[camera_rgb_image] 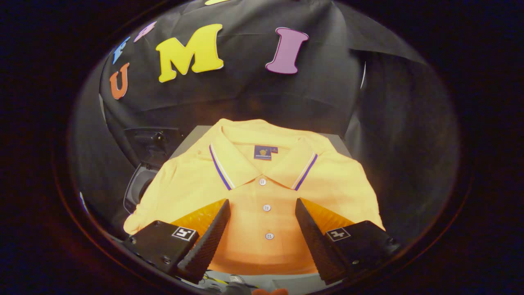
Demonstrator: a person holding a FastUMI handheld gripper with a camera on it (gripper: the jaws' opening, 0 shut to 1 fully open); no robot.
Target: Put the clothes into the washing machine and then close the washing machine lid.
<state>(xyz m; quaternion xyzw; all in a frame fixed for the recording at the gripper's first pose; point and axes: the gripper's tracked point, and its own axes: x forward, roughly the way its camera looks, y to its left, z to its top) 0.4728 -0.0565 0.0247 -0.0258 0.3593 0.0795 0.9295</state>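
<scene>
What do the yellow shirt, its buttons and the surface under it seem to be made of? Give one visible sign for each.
Yellow shirt: soft knit fabric, probably cotton, matte; it drapes and creases. Buttons: likely plastic, pale and smooth with small holes. Surface: hard, flat, grey, perhaps plastic or metal. The open tool hovers over the placket.

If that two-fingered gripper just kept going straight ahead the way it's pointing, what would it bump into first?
Most likely the yellow polo shirt. The gripper is open, its fingers either side of the button placket, with the collar beyond. How near the cloth lies is hard to judge from this view.
</scene>
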